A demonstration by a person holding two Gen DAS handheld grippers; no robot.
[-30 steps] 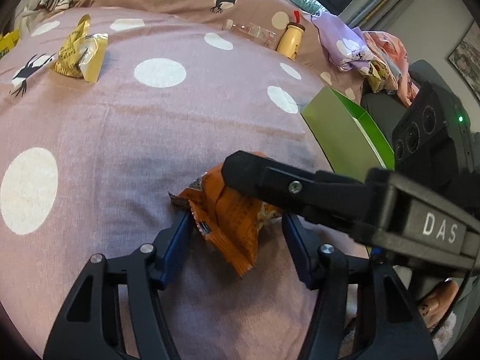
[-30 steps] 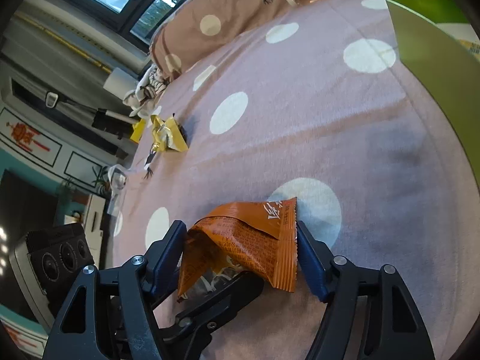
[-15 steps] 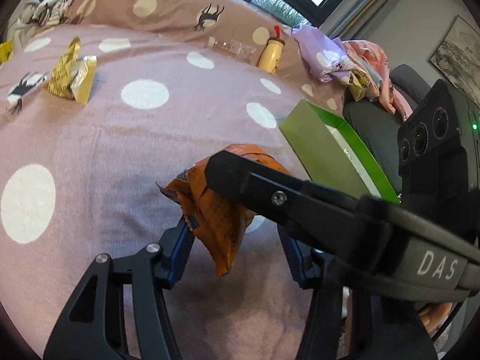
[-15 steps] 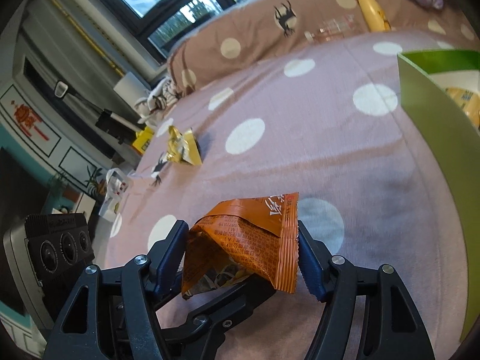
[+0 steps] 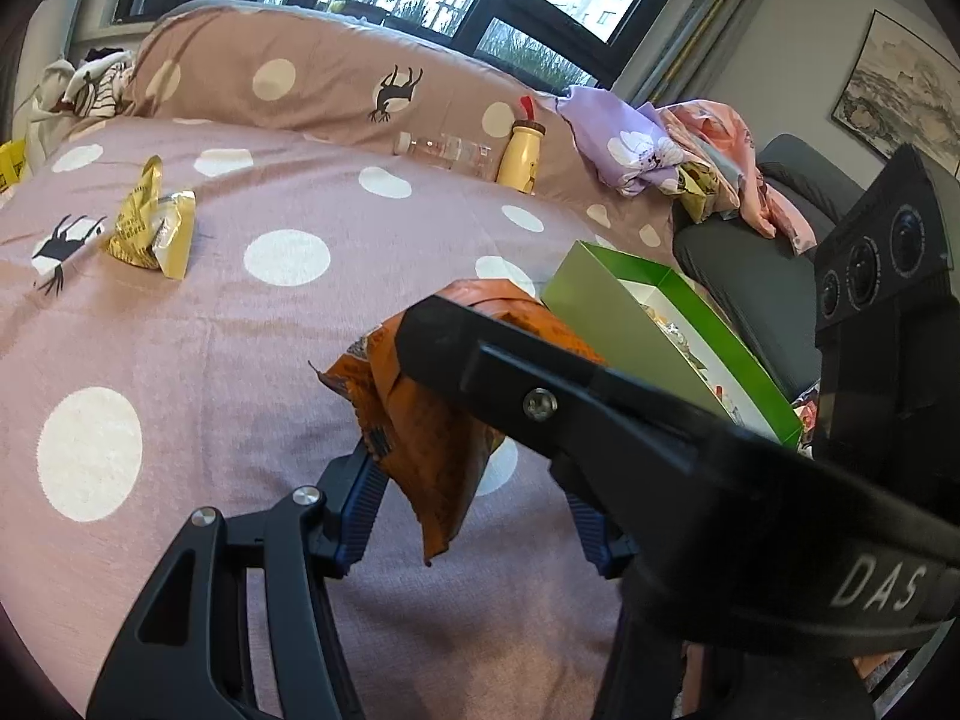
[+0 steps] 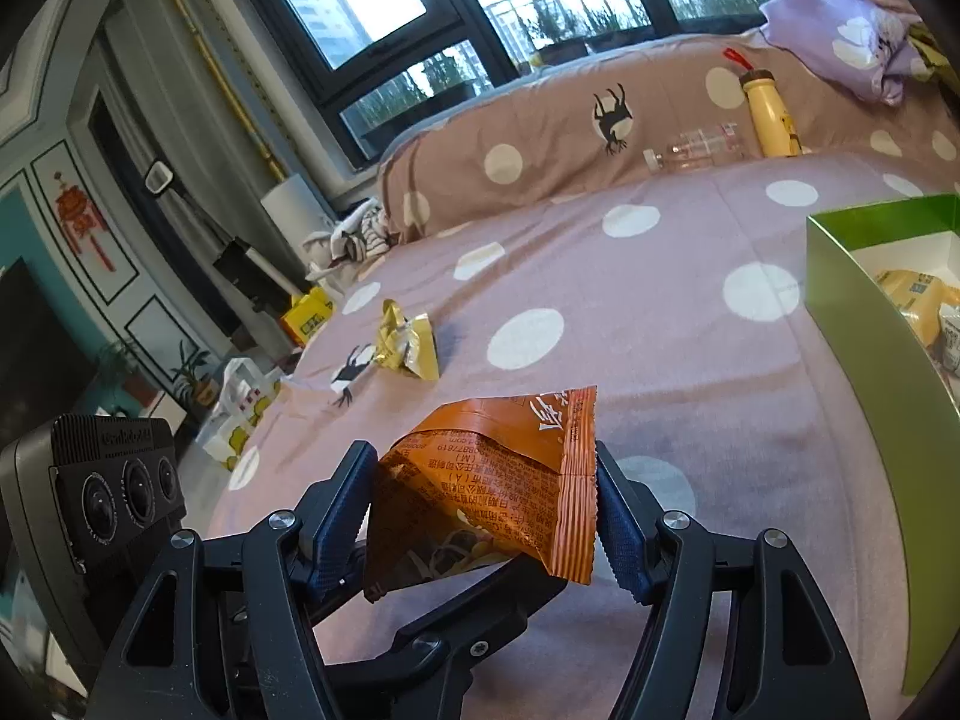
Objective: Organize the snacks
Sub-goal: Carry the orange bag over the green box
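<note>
Both grippers have hold of the same orange snack packet (image 6: 492, 486), which hangs clear above the pink polka-dot bedspread (image 5: 240, 312). In the right wrist view, the right gripper (image 6: 486, 510) has its blue-padded fingers (image 6: 336, 516) pressed against the two sides of the packet, clamped on it with the crimped seam edge against the right-hand pad and the printed face turned toward the camera. Beneath the packet, a black finger of the left gripper reaches in from below. In the left wrist view, the left gripper (image 5: 474, 498) has the packet (image 5: 420, 438) between its pads; the left pad touches the packet's lower edge, while the right pad is partly hidden behind the right gripper's black arm (marked DAS), so whether that pad presses on the packet I cannot tell. Just beyond the packet and to the right of both grippers stands an open green box (image 6: 864, 324) with a white inside, already holding a few yellow and pale packets. Well ahead and to the left of the grippers, a crumpled gold snack packet (image 5: 150, 222) lies on the bedspread beside a black deer print. Far ahead, against the spotted bolster, stand a yellow bottle (image 5: 522, 156) with a red cap and a clear bottle (image 5: 444, 150) lying on its side.
</note>
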